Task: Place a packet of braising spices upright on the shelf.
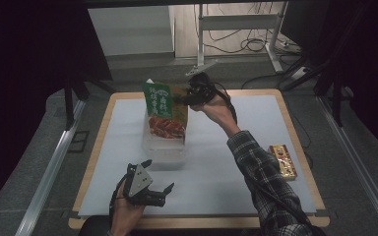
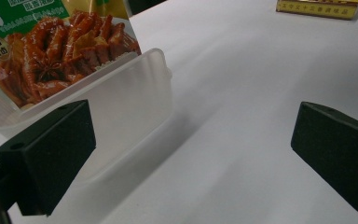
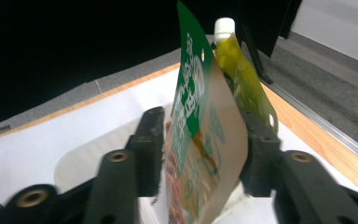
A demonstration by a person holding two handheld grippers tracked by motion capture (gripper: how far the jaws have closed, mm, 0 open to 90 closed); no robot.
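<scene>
A green snack pouch (image 1: 165,108) printed with red braised meat stands tilted, its lower end inside a clear plastic tub (image 1: 163,147) at the table's middle. My right gripper (image 1: 186,97) reaches in from the right and is shut on the pouch's upper edge. In the right gripper view the pouch (image 3: 200,140) sits edge-on between the two jaws of that gripper (image 3: 205,122). Behind it is a yellow-green spout pouch (image 3: 237,70) with a white cap. My left gripper (image 1: 152,189) rests open near the front edge. Its jaws (image 2: 191,140) are wide apart, holding nothing, with the tub (image 2: 130,93) ahead to their left.
A flat yellow box (image 1: 283,161) lies near the table's right edge, also seen far off as the yellow box (image 2: 319,7) in the left gripper view. White paper (image 1: 216,162) covers the wooden table. A metal desk frame and cables stand on the floor beyond.
</scene>
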